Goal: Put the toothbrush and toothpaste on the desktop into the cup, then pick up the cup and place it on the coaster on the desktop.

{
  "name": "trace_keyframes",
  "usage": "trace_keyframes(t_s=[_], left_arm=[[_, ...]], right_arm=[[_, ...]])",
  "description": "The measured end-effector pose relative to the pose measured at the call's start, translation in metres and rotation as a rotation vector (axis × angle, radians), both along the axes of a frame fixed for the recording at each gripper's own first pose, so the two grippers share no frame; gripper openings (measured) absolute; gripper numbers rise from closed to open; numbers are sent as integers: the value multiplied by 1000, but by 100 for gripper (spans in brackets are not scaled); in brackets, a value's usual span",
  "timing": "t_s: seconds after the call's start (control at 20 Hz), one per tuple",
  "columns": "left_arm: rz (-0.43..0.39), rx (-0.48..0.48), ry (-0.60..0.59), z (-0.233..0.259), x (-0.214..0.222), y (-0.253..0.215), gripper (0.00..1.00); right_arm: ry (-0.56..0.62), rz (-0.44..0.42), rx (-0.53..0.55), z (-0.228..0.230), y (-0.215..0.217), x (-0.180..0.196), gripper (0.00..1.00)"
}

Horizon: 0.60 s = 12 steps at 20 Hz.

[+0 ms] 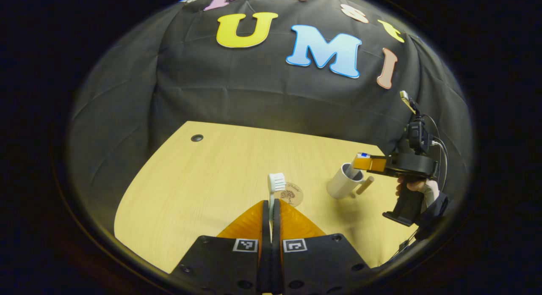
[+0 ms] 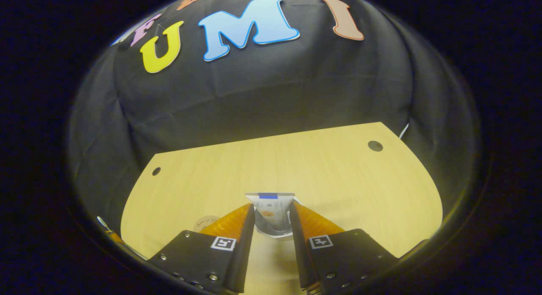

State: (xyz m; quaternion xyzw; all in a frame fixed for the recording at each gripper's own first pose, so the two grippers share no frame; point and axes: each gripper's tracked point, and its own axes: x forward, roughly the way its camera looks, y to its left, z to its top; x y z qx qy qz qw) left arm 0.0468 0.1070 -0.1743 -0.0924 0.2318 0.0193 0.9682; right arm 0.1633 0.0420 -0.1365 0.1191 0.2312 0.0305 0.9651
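Broadly, a pale wooden desktop with a rounded edge (image 1: pixel 203 176) spreads below the black cloth wall (image 1: pixel 254 100), with small dark round holes near its far corners (image 2: pixel 375 146). In the left gripper view, the right gripper (image 1: pixel 365 163) reaches in from the right side, gripped by a person's hand (image 1: pixel 417 187), and hangs over a white cylindrical mug-like cup with a wooden handle (image 1: pixel 341 186) standing on the desktop. Its fingers are closed against the sides of a white toothpaste tube with a blue band at its crimped end (image 2: pixel 271 210), whose lower end dips into the cup's mouth, as the right gripper view shows from above. The left gripper (image 1: pixel 271 210) has its fingers drawn nearly together, pinching the slim handle of a white toothbrush with a pale bristle head (image 1: pixel 276 183) that stands upright between them. Just beyond it, a small round wooden coaster with a tree drawing (image 1: pixel 291 195) lies flat on the desktop, near the cup's left side but apart from it
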Motion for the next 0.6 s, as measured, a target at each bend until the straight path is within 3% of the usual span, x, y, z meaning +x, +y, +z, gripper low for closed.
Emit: trace_keyframes(t_s=[0.3, 0.6], left_arm=[[-53, 19, -44, 14, 7, -24, 6], [-145, 42, -108, 34, 23, -66, 8]], right_arm=[[-88, -48, 60, 40, -23, -20, 46], [-103, -98, 64, 44, -58, -48, 46]])
